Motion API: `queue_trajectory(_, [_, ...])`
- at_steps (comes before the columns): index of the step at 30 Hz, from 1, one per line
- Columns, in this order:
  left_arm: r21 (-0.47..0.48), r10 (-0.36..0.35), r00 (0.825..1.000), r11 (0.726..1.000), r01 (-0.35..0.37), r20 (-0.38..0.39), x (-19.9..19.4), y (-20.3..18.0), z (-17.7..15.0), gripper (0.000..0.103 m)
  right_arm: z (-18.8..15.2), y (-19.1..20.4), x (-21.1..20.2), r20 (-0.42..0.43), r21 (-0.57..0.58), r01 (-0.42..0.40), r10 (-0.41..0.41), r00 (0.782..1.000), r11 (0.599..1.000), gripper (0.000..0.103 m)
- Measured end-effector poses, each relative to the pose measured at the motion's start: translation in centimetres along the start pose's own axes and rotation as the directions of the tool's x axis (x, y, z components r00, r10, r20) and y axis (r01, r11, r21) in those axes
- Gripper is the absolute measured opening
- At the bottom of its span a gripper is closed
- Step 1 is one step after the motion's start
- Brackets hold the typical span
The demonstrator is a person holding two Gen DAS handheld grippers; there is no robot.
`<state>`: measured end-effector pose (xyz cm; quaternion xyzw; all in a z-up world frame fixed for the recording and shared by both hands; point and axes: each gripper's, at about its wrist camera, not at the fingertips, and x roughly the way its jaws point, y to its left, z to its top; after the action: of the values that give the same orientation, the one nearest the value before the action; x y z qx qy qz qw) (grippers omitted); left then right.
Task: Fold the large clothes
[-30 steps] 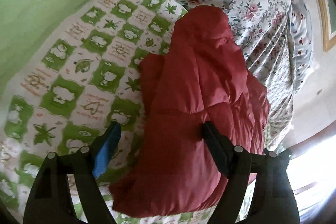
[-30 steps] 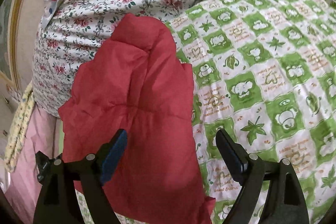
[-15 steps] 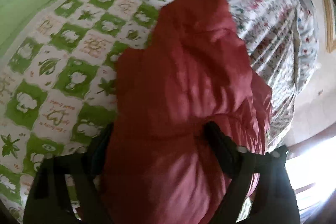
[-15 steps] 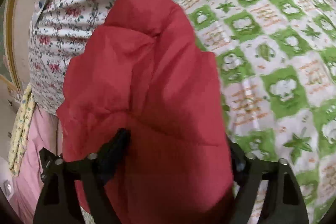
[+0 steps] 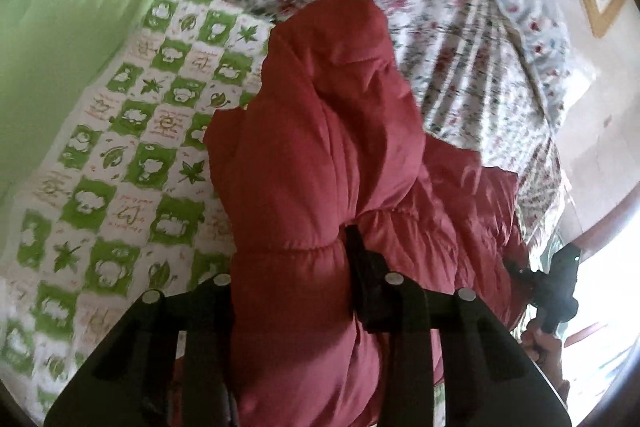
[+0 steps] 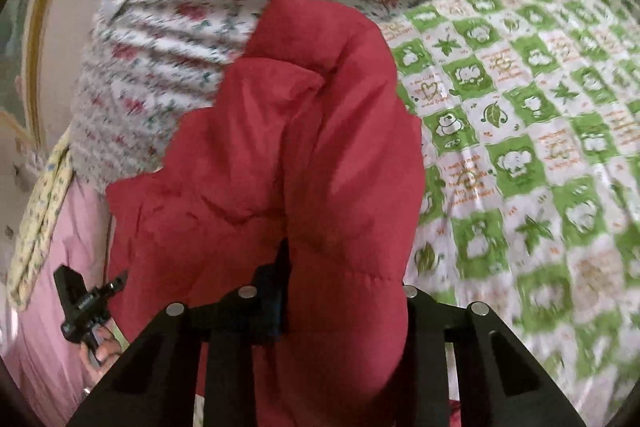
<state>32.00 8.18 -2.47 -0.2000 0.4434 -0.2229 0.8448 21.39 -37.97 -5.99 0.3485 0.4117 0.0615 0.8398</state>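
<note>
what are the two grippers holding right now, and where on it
Both grip the puffy red quilted jacket: the left gripper and right gripper each pinch its near bunched edge.

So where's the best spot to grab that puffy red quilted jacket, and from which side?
Take the puffy red quilted jacket by its near edge, coming from the bed's near side, one corner per tool. The padding bunches there into rolls that fit between the jaws. The left gripper and right gripper have just been closing on such rolls, and both pinch the fabric above the green patterned bedsheet.
</note>
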Motion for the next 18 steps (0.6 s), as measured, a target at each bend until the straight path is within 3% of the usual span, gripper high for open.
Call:
queue_trajectory(9, [0.033,-0.054,0.999,0.998,0.053,0.004,-5.8,-1.2,-6.5,0.032,-6.8,0.6,-7.9,0.033,-0.032,-0.025,0.026,0.999,0.999,0.027])
queue_trajectory(18, [0.018,-0.083,0.996,0.996,0.083,0.022,-9.8,-0.8,-13.0,0.032,-13.3,-0.9,-12.0,0.057,0.040,-0.072,0.070,0.996,0.997,0.026])
